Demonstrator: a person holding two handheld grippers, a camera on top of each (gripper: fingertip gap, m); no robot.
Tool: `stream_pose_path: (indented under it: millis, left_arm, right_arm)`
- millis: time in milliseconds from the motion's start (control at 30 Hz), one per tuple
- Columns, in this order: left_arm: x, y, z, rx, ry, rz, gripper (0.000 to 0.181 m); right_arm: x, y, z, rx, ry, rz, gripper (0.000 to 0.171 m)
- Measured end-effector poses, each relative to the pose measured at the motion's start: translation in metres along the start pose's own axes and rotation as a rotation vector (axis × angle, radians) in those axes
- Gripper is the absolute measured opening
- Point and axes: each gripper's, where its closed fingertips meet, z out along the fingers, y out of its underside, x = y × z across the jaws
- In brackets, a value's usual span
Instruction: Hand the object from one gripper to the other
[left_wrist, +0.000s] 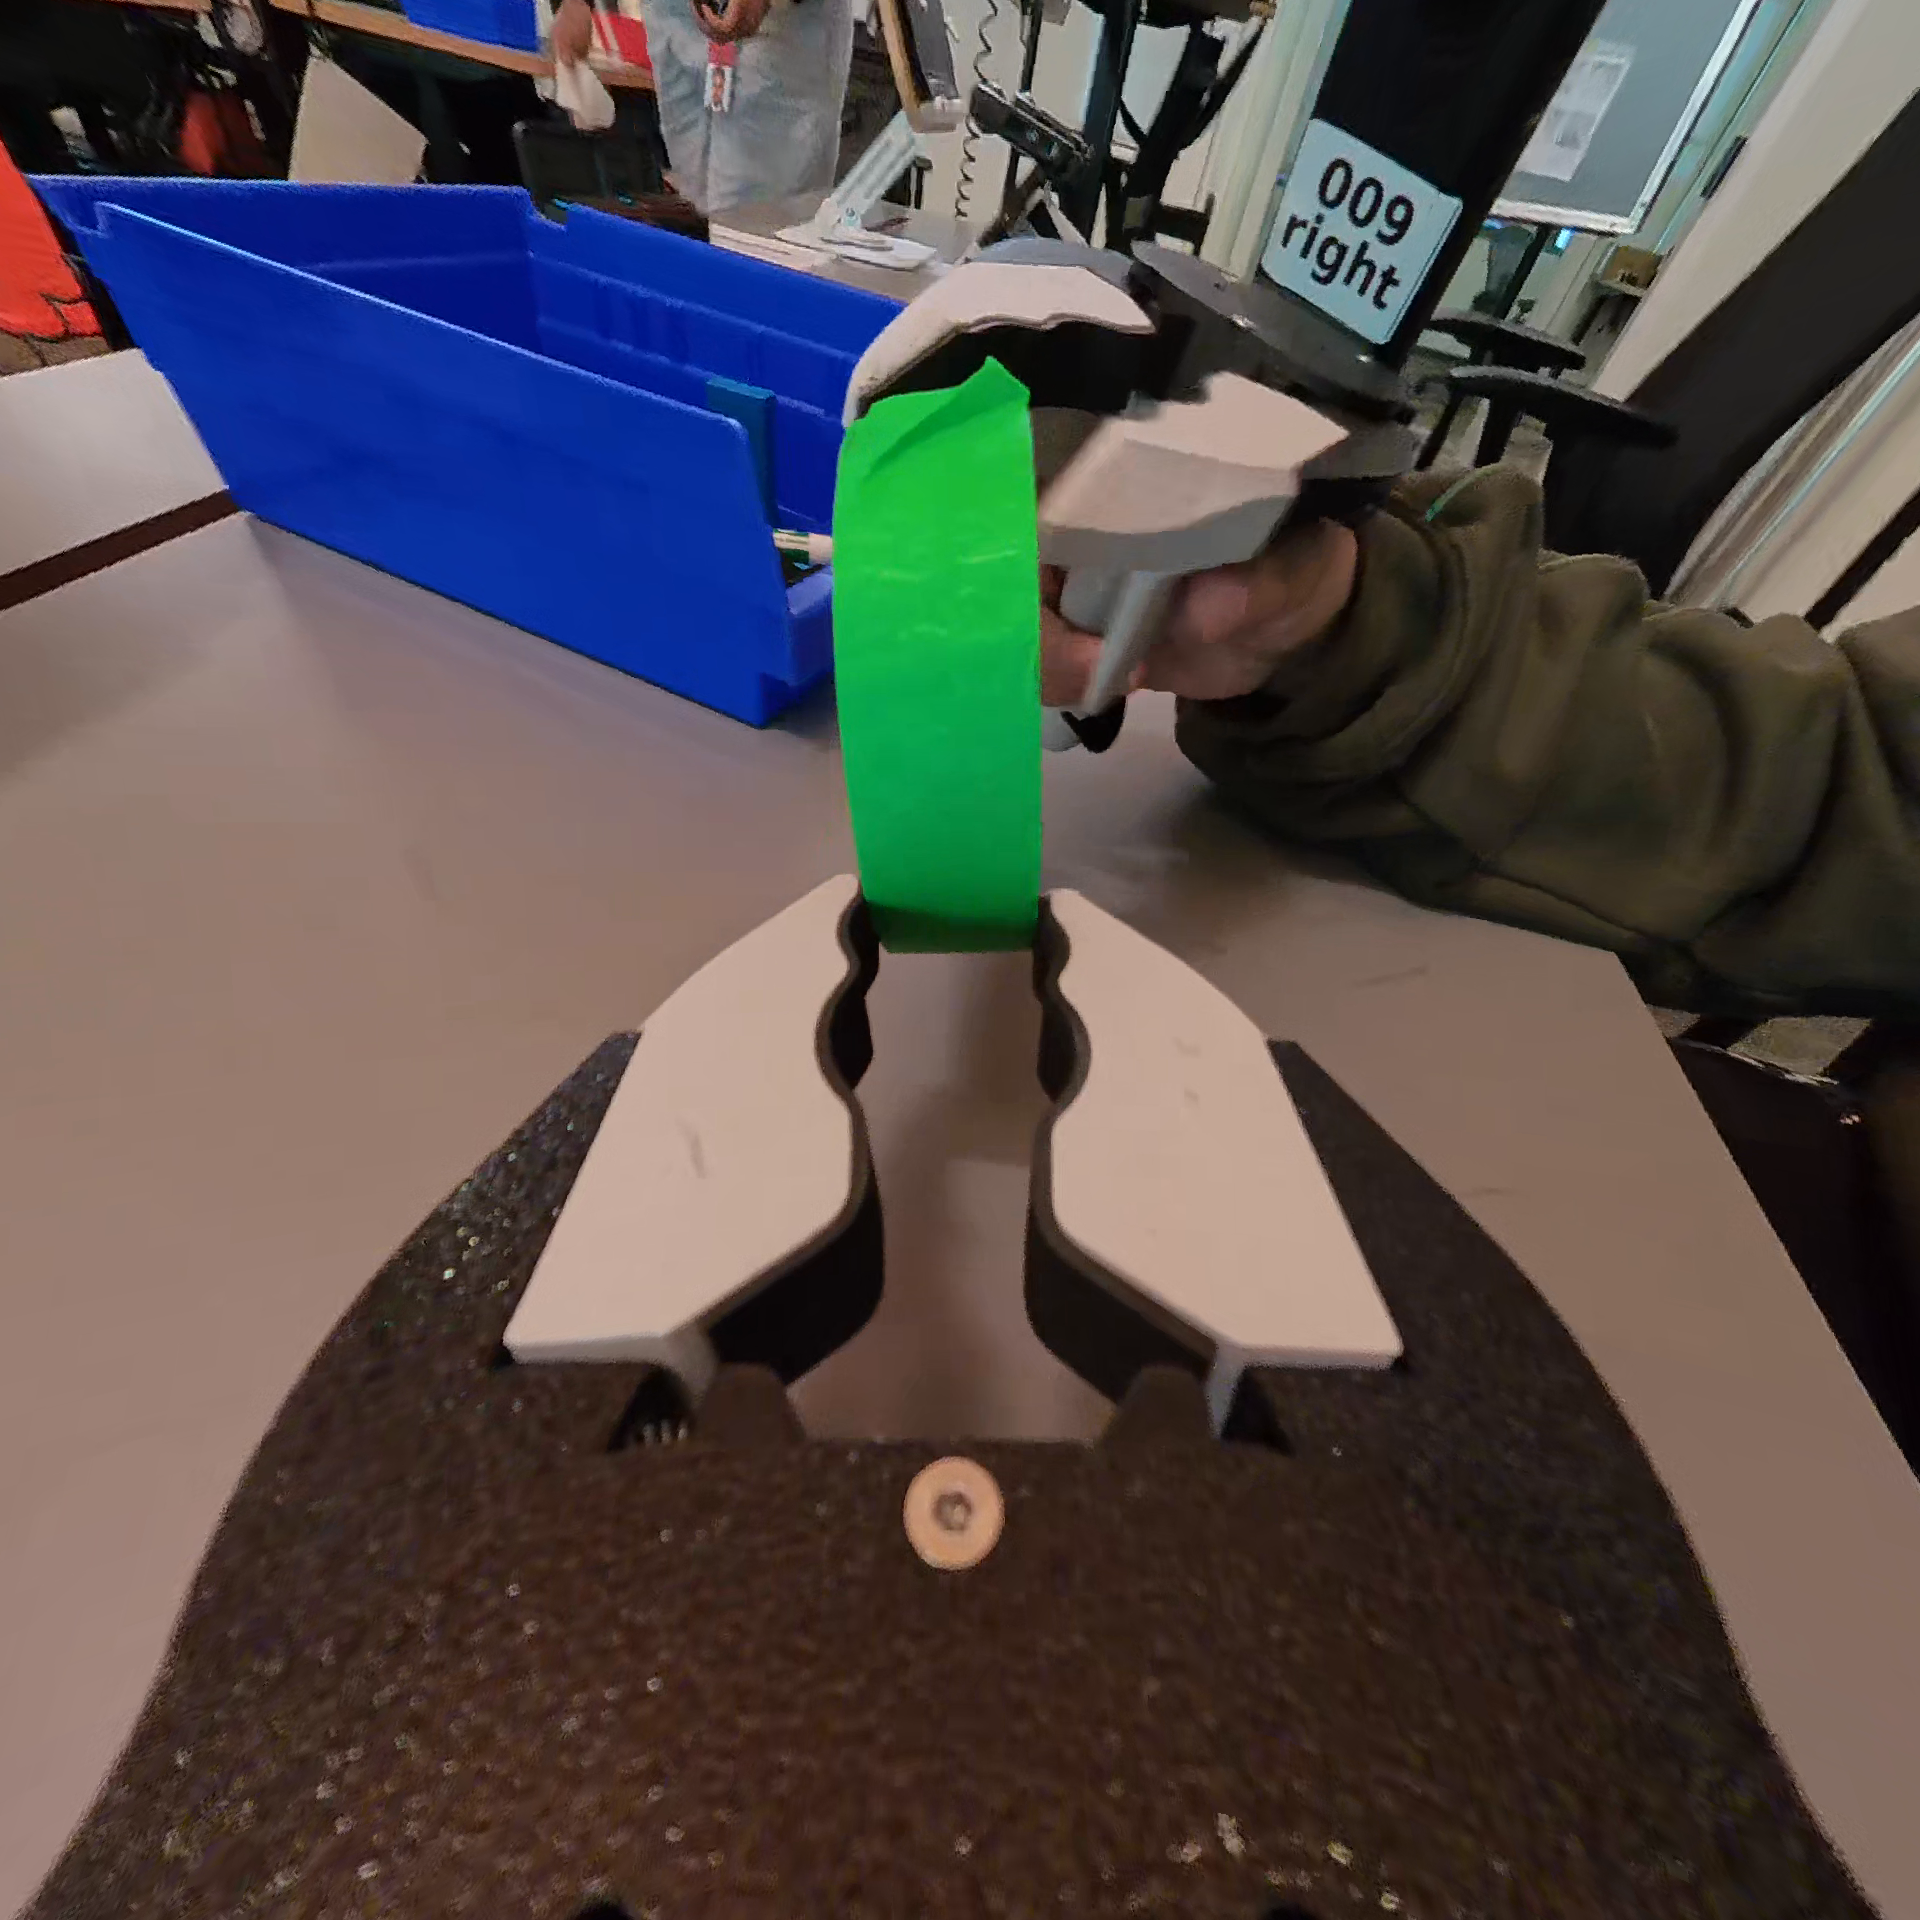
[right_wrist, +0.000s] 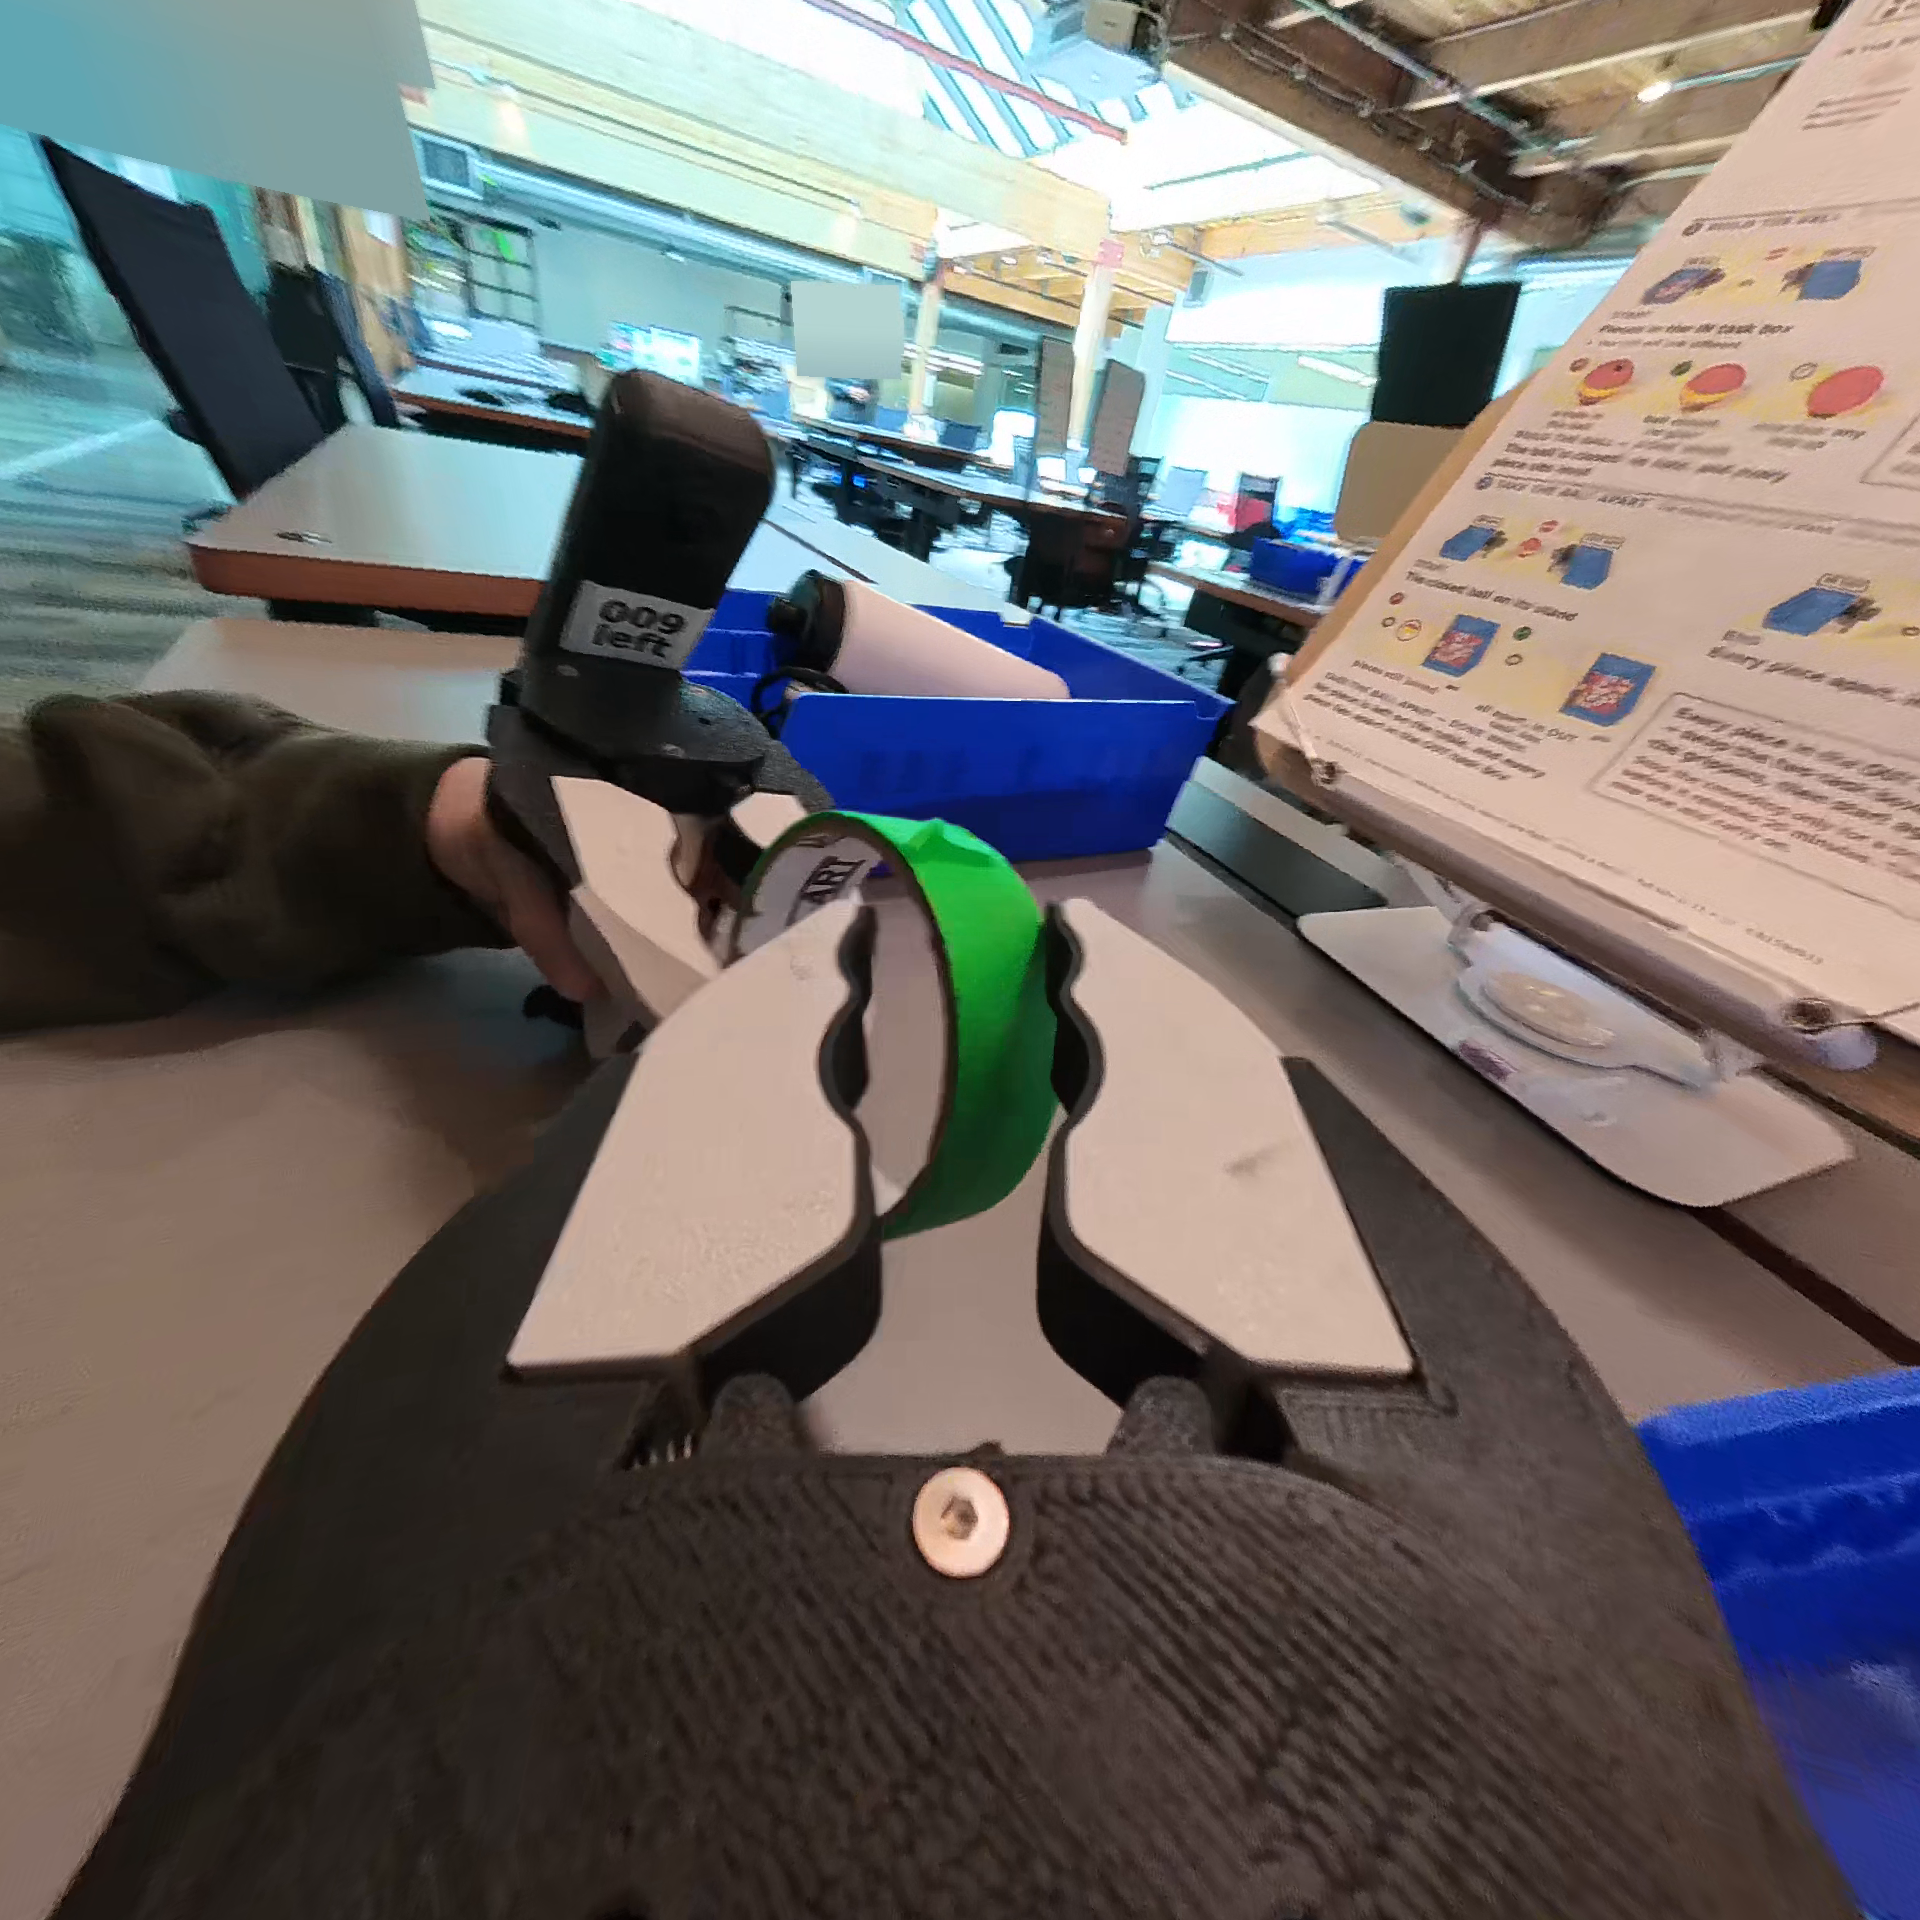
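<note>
A bright green tape roll (left_wrist: 935, 644) stands on edge above the grey table (left_wrist: 312, 935). My left gripper (left_wrist: 951, 920) is shut on its lower rim, with the band filling the gap between the fingertips. My right gripper (left_wrist: 956, 436) comes in from the right, held by a hand in an olive sleeve (left_wrist: 1558, 727), and its fingers straddle the top of the roll. In the right wrist view the tape roll (right_wrist: 987, 1018) sits skewed between my right gripper's (right_wrist: 956, 920) fingers, touching the right finger (right_wrist: 1143, 1143). The left gripper (right_wrist: 717, 914) holds the roll's far side.
A long blue bin (left_wrist: 468, 468) lies on the table behind the tape. In the right wrist view a blue bin (right_wrist: 987, 758) holds a white roll (right_wrist: 935, 644). An instruction sheet on a stand (right_wrist: 1610, 623) rises at right. Another blue bin (right_wrist: 1818, 1610) is near the lower right. A person (left_wrist: 748, 104) stands far back. My hands' fingertips stand some 7 centimetres from each other.
</note>
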Motion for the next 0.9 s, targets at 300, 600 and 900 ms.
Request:
stream_pose_path:
  millis: [300, 600, 900]
  left_arm:
    - [0.009, -0.026, -0.032, 0.196, 0.116, 0.036, 0.028]
    - [0.017, -0.038, -0.036, 0.292, 0.176, 0.007, 0.028]
    - [-0.005, -0.029, -0.028, 0.209, -0.047, 0.127, 0.054]
  right_arm:
    - [-0.019, 0.005, -0.001, -0.001, -0.241, 0.363, 0.068]
    - [-0.038, -0.003, 0.010, 0.069, -0.277, 0.320, 0.029]
    - [-0.025, 0.013, 0.009, -0.115, -0.160, 0.042, 0.028]
